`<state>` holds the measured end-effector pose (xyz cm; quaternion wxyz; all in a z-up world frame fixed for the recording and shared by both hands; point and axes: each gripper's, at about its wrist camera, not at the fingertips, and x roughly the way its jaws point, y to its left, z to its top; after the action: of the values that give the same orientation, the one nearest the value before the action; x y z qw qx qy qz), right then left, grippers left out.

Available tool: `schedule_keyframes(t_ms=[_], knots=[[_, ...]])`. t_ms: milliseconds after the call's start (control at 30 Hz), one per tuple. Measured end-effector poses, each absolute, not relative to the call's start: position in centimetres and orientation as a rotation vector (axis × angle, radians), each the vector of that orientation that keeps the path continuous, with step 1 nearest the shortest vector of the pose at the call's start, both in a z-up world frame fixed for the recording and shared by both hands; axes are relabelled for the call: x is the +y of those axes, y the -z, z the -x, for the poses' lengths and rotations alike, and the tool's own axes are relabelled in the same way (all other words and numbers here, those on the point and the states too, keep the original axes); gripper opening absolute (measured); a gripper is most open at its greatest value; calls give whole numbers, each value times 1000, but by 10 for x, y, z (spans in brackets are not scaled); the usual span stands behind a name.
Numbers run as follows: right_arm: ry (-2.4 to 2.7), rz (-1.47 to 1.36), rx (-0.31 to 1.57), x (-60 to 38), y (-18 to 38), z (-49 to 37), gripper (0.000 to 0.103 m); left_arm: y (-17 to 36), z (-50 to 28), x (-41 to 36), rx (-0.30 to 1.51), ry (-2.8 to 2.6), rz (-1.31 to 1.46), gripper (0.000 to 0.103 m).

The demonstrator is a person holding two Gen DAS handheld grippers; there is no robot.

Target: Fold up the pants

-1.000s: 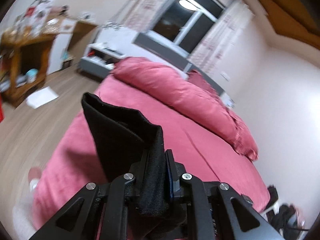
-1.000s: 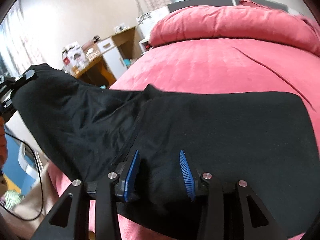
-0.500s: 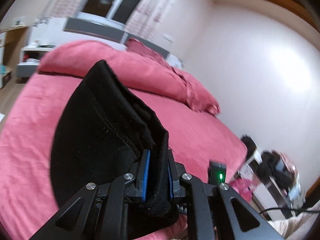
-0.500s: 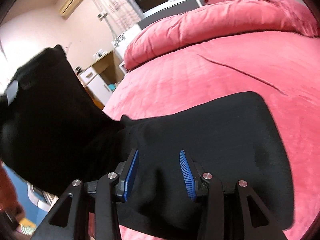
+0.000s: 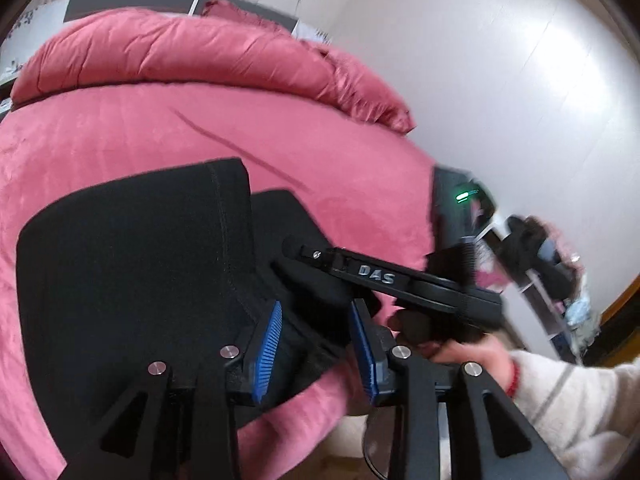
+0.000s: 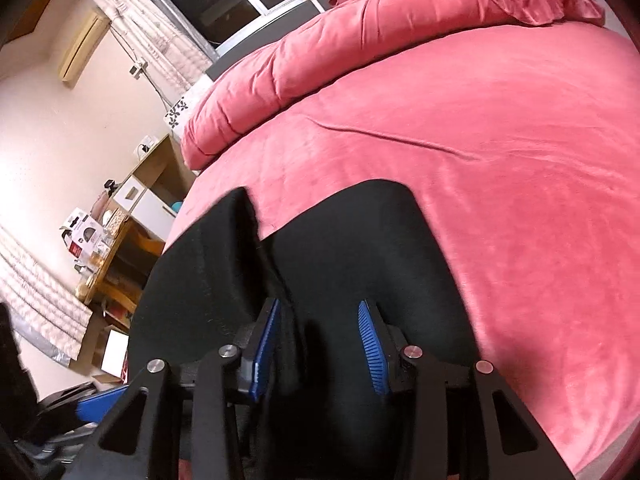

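Observation:
The black pants (image 5: 132, 264) lie folded over on the pink bed (image 5: 120, 140) near its front edge, one layer on top of another. My left gripper (image 5: 316, 344) is open just above the pants' near edge, holding nothing. My right gripper (image 6: 320, 340) is open too, low over the pants (image 6: 360, 260); it shows in the left wrist view (image 5: 396, 284) as a black body lying across the cloth, held by a hand in a white sleeve.
A rolled pink duvet (image 5: 180, 52) and pillows lie along the far side of the bed. A wooden desk with boxes (image 6: 108, 248) stands left of the bed. A white wall (image 5: 500, 80) and clutter on the floor (image 5: 552, 260) are to the right.
My left gripper carried the pants end across to the right, laid it on the other layer and opened. The right gripper stayed open over the pants.

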<state>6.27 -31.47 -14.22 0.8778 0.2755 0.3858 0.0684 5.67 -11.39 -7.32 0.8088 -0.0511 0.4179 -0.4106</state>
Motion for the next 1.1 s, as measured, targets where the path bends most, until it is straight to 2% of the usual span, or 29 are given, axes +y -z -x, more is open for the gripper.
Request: schedule_keyframes(t_ms=[167,300,433,667,733,767,933,1100], knots=[[-195,-592,796,-313,134,-56,43,63,-49,-55,779,705,156,37],[-274,-550,818,-297,127,-50,43,73,-58,-6,762,463,215,37],[-315,-534,853,-285,128,-47,43,97,-67,40,831,252,280,36],[-347,-431,956,-260,139,-57,42,132,-62,42,916,223,210,36],[-333,-395,982,-252,144,-58,29,132,-60,31,911,241,145,36],[-349,-375,973,-248,141,-56,12,132,-64,26,910,245,124,36],[-360,-381,890,-257,111,-45,9,123,-56,22,855,265,90,37],[-296,-411,992,-272,133,-46,9,134,-63,13,900,288,43,37]])
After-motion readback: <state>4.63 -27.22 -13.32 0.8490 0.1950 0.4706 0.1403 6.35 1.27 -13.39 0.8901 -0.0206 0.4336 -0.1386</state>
